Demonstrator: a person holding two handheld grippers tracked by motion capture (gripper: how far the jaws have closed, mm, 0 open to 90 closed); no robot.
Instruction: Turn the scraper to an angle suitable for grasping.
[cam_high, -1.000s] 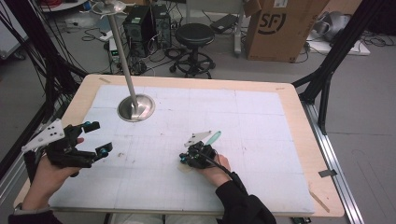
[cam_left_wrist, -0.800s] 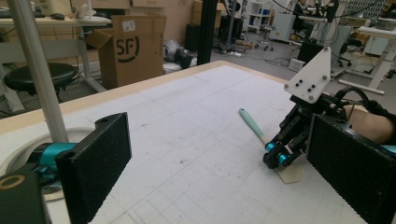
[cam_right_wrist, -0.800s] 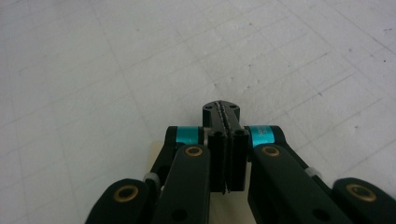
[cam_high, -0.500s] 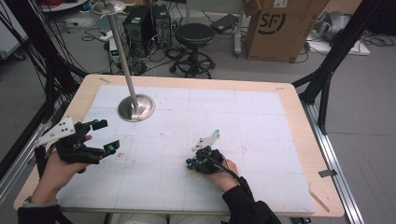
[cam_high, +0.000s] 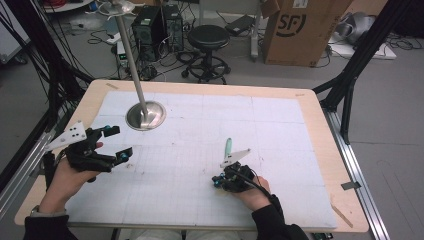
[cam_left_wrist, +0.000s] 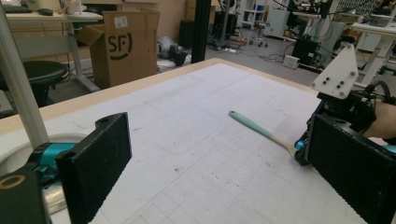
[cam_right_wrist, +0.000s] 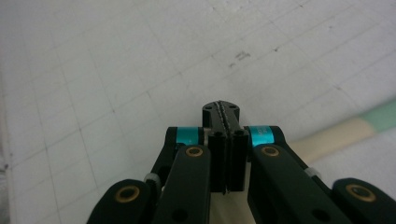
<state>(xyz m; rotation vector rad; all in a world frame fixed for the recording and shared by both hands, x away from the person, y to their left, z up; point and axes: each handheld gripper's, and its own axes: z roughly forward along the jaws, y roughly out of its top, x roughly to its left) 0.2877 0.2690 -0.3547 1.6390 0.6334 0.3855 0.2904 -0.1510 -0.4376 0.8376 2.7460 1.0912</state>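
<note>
- The right gripper (cam_high: 220, 182) sits low on the white gridded mat (cam_high: 280, 150), near the person's edge of the table (cam_high: 320, 107), its jaws pressed flat together with nothing between them
- The spatula (cam_high: 228, 148), mint green at one end and cream at the other, lies flat on the mat just beyond that gripper; in the right gripper view its cream part (cam_right_wrist: 327, 137) runs off beside and under the closed jaws, not between them
- The left gripper (cam_high: 114, 144) is held above the mat's left side, jaws wide apart and empty, pointing across towards the spatula (cam_left_wrist: 254, 125)
- The metal stand (cam_high: 145, 114) rises from its round base beyond the left gripper, well apart from the spatula
- Judged step: the spatula lies free and no grasp is in hand
- A pick-up would call for spreading the right jaws, straddling the handle, then closing squarely so the thin handle does not roll out
</note>
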